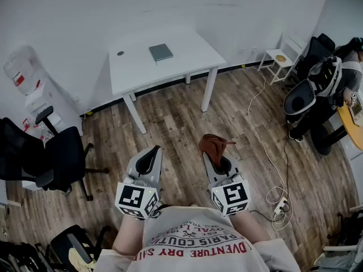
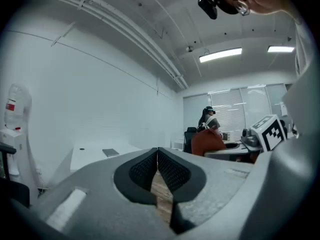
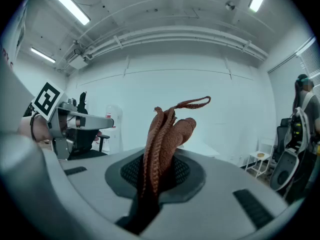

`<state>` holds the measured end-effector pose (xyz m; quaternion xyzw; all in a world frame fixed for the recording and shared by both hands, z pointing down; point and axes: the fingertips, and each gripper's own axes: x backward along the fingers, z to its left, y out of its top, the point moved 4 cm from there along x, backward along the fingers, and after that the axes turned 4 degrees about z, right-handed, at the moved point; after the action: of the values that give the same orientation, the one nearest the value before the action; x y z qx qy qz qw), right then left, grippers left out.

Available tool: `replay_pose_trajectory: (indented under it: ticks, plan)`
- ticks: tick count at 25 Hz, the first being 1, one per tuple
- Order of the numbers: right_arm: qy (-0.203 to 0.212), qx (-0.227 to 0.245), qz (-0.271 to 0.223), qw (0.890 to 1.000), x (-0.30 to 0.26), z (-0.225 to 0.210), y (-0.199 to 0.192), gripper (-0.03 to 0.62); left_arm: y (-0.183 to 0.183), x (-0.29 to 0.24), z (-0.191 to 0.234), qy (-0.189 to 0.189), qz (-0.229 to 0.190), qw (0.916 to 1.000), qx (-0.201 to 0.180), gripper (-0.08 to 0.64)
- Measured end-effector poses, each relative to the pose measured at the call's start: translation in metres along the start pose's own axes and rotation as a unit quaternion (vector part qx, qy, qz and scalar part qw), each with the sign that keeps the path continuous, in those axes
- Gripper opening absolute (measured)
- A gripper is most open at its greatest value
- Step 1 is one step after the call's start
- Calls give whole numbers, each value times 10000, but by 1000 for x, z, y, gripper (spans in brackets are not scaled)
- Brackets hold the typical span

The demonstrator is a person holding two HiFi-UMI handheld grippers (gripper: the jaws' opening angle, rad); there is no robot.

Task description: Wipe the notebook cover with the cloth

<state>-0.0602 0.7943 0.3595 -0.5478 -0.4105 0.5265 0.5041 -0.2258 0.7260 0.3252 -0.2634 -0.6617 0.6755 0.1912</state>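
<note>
— Where is the notebook (image 1: pixel 161 52)?

— It lies flat on the white surface (image 1: pixel 187 67), about midway between the left and right edges and somewhat nearer the far edge. It is grey and closed, with nothing touching it. A small dark spot (image 1: pixel 120 53) sits toward the far left corner, apart from it. The left gripper view catches the notebook (image 2: pixel 110 152) too, small and far off.

— And the cloth (image 1: pixel 214 144)?

— In the right hand-held gripper (image 1: pixel 220 162). Its jaws are clamped on the rust-brown cloth (image 3: pixel 165 134), which stands up bunched from between the pads, with a thin loop curling off its top.

— What about the left hand-held gripper (image 1: pixel 153 153)?

— Its jaws are together, tips touching, with nothing between them; only a sliver of floor shows through the slit below the pads in its own view (image 2: pixel 158 156).

— How near are they to the surface?

— Well apart from it. Both hover side by side over the wooden floor (image 1: pixel 176 123), short of the surface's near edge, pointing toward it. A black office chair (image 1: pixel 57 157) stands to the left, and a white cable (image 1: pixel 262 135) trails across the floor on the right.
</note>
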Motion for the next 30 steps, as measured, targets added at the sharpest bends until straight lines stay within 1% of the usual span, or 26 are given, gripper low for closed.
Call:
replay_pose_trajectory:
  ticks: [3, 7, 10, 15, 18, 21, 24, 25, 27, 30]
  plan:
    - [36, -83, 8, 10000, 1, -8, 0, 66, 2, -1, -7, -15, 5, 10000, 50, 11]
    - [-88, -20, -39, 10000, 3, -12, 0, 66, 4, -3, -6, -13, -34, 10000, 58, 11]
    - [-73, -2, -1, 10000, 2, -13, -2, 66, 2, -5, -5, 15, 10, 10000, 69, 11]
    - [-108, -324, -58, 9994, 4, -26, -6, 69, -2, -12, -5, 65, 94, 9999, 92, 11]
    - [-248, -377, 5, 9990, 8, -36, -11, 69, -4, -17, -6, 54, 137, 9998, 109, 11]
    - [-309, -480, 64, 9983, 7, -44, -19, 69, -8, -17, -4, 22, 180, 9998, -18, 11]
    - [-298, -646, 192, 9973, 1, -51, -34, 71, -14, -17, 6, 173, 368, 9990, -193, 11]
    - [-297, -693, 234, 9969, -3, -53, -37, 69, -16, -18, 10, 243, 419, 9987, -177, 11]
    - [-300, -766, 286, 9962, -12, -57, -41, 69, -19, -21, 21, 330, 463, 9984, -25, 11]
    - [-294, -815, 343, 9956, -32, -63, -41, 71, -23, -34, 37, 352, 512, 9980, 149, 11]
